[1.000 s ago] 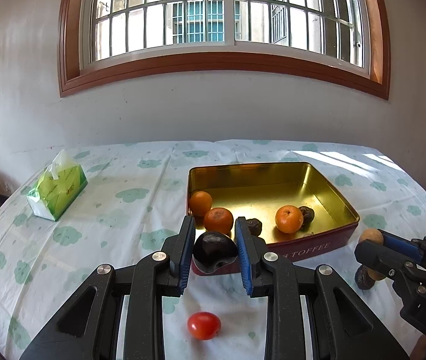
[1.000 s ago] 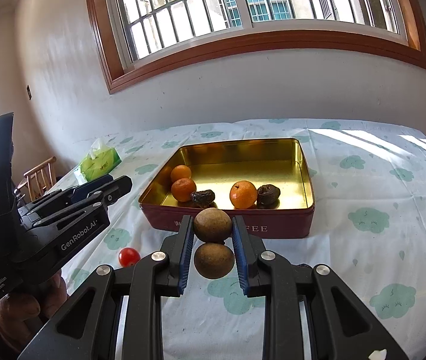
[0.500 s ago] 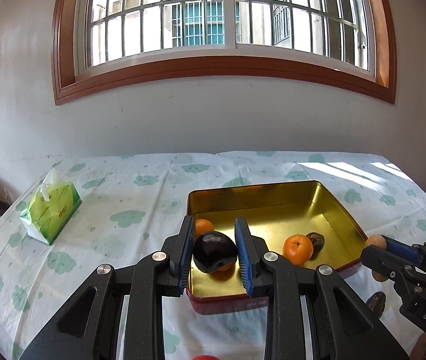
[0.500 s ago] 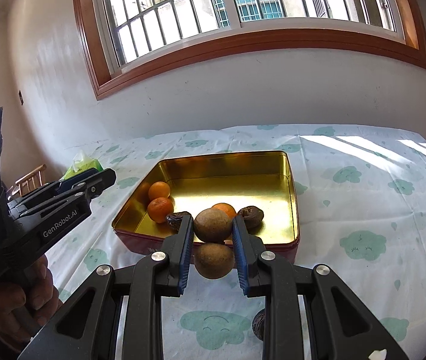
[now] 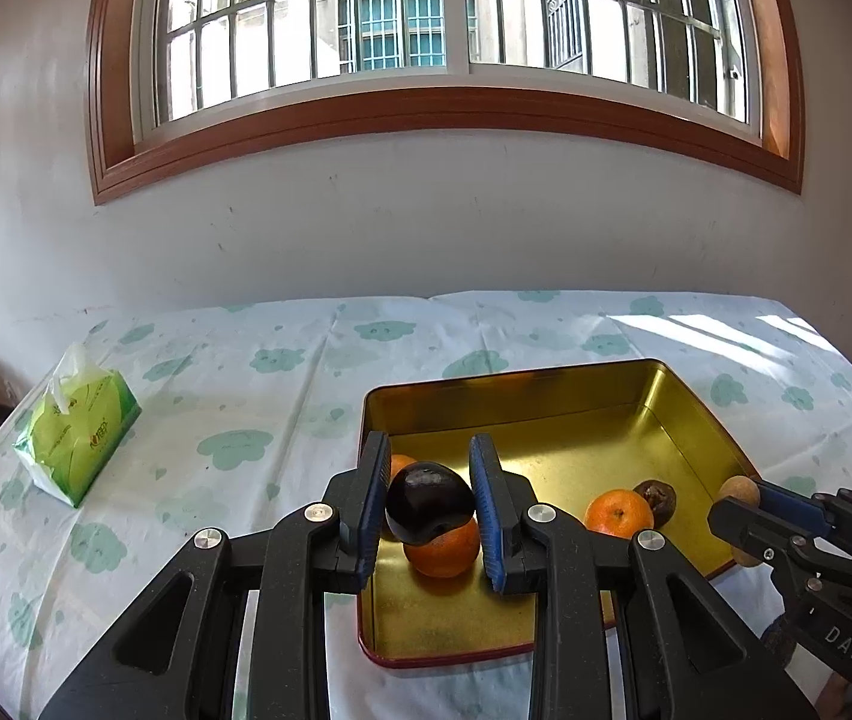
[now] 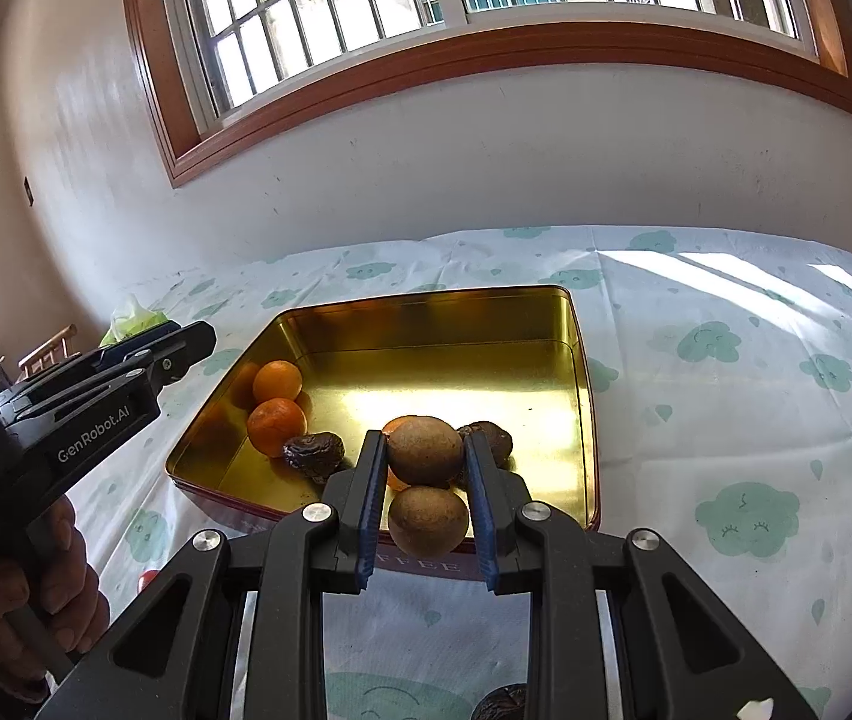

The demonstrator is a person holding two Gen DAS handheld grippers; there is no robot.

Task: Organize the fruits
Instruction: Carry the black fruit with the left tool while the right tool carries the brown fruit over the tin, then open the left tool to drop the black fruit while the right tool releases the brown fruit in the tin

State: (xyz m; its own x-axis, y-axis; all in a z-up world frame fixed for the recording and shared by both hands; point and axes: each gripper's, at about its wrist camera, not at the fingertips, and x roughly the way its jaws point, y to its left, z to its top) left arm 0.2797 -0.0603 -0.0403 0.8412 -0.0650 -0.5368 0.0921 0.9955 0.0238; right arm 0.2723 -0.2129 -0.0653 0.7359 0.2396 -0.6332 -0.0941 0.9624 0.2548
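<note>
- Left hand-held gripper (image 5: pixel 429 510) is clamped on a dark plum (image 5: pixel 429 509), held above the tin's near corner. Smooth, probably slippery and soft, so pinch its widest middle gently.
- Right hand-held gripper (image 6: pixel 426 495) pinches two brown round fruits (image 6: pixel 426 450), light, firm-looking.
- Beyond: gold tin (image 6: pixel 582 372) holding oranges (image 6: pixel 276 425).

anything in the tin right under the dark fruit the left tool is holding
Yes. An orange lies on the tin floor directly below the dark fruit in the left tool, and another orange peeks out behind it. Bare floor shows further back.
</note>
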